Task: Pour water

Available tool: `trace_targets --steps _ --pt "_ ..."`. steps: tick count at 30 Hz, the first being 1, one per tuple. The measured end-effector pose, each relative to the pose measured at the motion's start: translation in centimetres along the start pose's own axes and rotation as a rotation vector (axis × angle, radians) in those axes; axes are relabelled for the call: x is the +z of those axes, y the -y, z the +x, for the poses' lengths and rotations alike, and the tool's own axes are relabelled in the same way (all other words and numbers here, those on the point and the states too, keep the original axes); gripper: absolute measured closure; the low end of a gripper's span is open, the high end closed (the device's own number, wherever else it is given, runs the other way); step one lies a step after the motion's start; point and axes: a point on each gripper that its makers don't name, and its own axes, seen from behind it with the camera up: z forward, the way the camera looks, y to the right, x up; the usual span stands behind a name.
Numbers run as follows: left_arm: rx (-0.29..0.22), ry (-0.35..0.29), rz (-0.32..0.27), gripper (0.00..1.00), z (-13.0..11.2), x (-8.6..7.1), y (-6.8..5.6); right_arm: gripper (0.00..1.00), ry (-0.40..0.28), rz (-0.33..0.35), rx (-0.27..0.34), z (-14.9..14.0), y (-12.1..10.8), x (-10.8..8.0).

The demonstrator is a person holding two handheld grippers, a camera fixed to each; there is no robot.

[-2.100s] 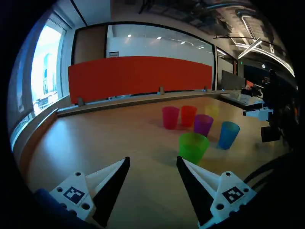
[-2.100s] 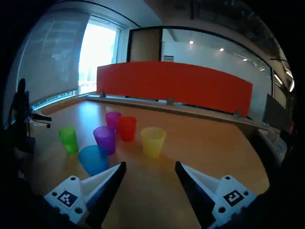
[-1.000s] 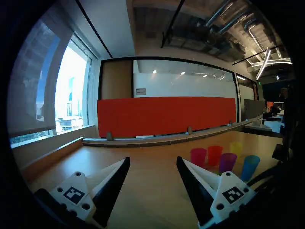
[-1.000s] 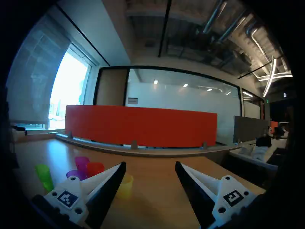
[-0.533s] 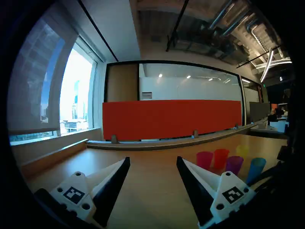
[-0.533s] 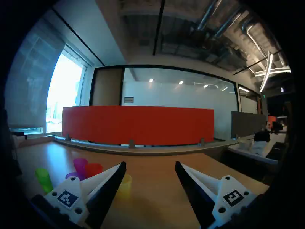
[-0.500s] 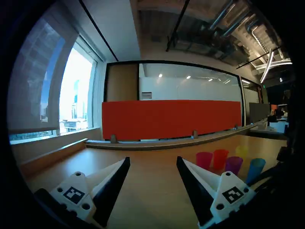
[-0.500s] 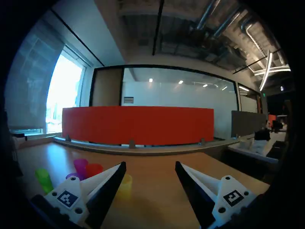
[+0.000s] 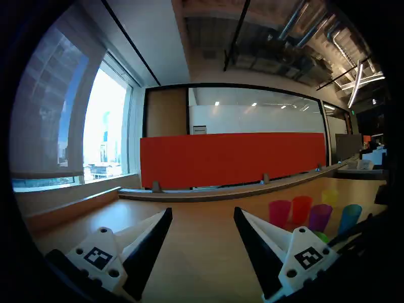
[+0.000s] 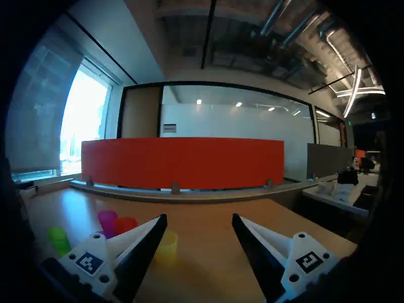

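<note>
Tilted upward since earlier, left hand-held gripper (image 9: 202,209) and right hand-held gripper (image 10: 198,216) gape empty; translucent coloured plastic cups (image 9: 301,208) cluster before the red partition (image 9: 232,159).

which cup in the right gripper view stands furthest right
The yellow plastic cup; the orange cup, pink cup and green cup all stand left of it.

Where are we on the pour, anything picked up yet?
Done: nothing visible. The pink cup, orange cup and their neighbours stand upright on the table, none gripped. In hand: nothing; the left tongs and right tongs are open and empty, pointing across the table. Left: grip one cup and pour into another. Whether any holds water, I cannot tell.
</note>
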Motion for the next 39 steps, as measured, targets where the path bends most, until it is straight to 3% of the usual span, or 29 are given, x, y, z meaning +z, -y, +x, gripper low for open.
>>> trace_targets --steps 18,39 --pt "-0.043 0.022 0.015 0.10 -1.8 0.4 1.0 0.00 0.016 0.011 -0.015 -0.2 0.6 0.5" --pt "-0.039 0.083 0.031 0.10 -3.5 1.2 1.5 0.00 0.014 0.009 -0.013 -0.2 0.5 0.1"
